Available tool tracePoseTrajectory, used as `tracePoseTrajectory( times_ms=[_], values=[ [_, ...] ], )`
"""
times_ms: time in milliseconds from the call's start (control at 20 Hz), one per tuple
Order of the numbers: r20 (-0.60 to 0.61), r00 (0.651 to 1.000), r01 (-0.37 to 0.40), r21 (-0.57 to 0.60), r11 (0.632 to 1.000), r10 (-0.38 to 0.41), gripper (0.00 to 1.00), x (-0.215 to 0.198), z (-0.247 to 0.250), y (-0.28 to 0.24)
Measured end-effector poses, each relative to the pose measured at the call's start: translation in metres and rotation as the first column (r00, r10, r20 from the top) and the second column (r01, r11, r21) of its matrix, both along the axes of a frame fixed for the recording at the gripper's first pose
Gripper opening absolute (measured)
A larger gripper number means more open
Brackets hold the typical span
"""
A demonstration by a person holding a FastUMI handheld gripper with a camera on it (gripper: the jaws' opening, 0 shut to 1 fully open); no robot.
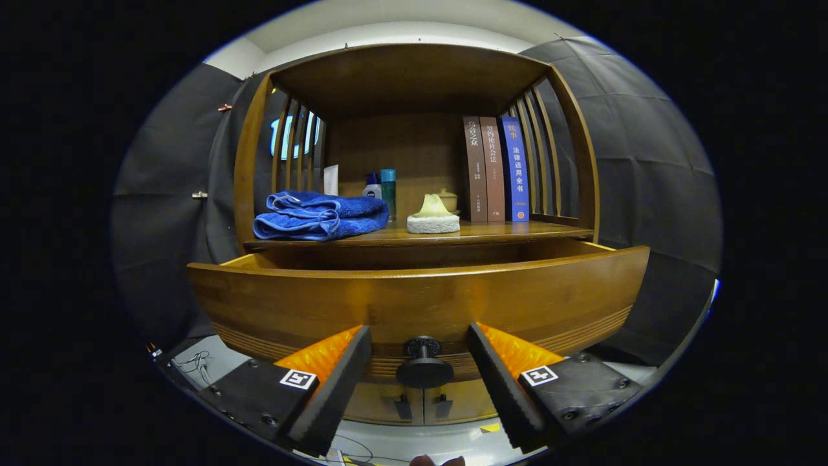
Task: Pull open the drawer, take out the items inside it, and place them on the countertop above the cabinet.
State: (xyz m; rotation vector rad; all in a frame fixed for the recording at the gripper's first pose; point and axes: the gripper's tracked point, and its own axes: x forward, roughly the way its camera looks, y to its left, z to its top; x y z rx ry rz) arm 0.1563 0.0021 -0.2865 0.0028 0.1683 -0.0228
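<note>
Two fingers: the tool (419,372) holds its fingers spread apart, one either side of the drawer knob (424,364), touching nothing that I can see.
Knob: dark and round, between the fingers and level with their tips, on the lower middle of the drawer front (420,301).
Drawer: already pulled out toward the tool; its long axis runs left to right, straight across the tool's line.
Key relation: the drawer's open top lies up and beyond the fingers, behind the front panel, so I judge the next reach must rise over that panel and go down into it.
Contents: hidden by the front panel; what remains inside cannot be told.
Surface: the countertop (491,231) just above and behind the drawer carries a folded blue towel (320,215) at left, two small bottles (381,188), a pale sponge-like block (433,217) in the middle and three upright books (495,169) at right.
Writing: the book spines bear Chinese characters, too small to read surely; each finger carries a square black-and-white marker.
</note>
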Motion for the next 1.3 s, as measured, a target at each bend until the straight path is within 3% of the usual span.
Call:
tracePoseTrajectory(
  times_ms=[650, 900, 1150, 1300],
  values=[
    [-0.014, 1.0, 0.003, -0.051, 0.999, -0.004, 0.99, 0.087, -0.006, -0.001],
    [-0.01, 1.0, 0.008, -0.095, 0.995, -0.009, 0.99, 0.086, -0.003, -0.002],
    [0.081, 0.997, 0.01, -0.07, 0.997, -0.004, 0.99, 0.055, 0.068, -0.002],
    [0.102, 0.995, -0.013, -0.022, 1.0, 0.015, 0.99, 0.015, 0.114, 0.01]
  ],
)
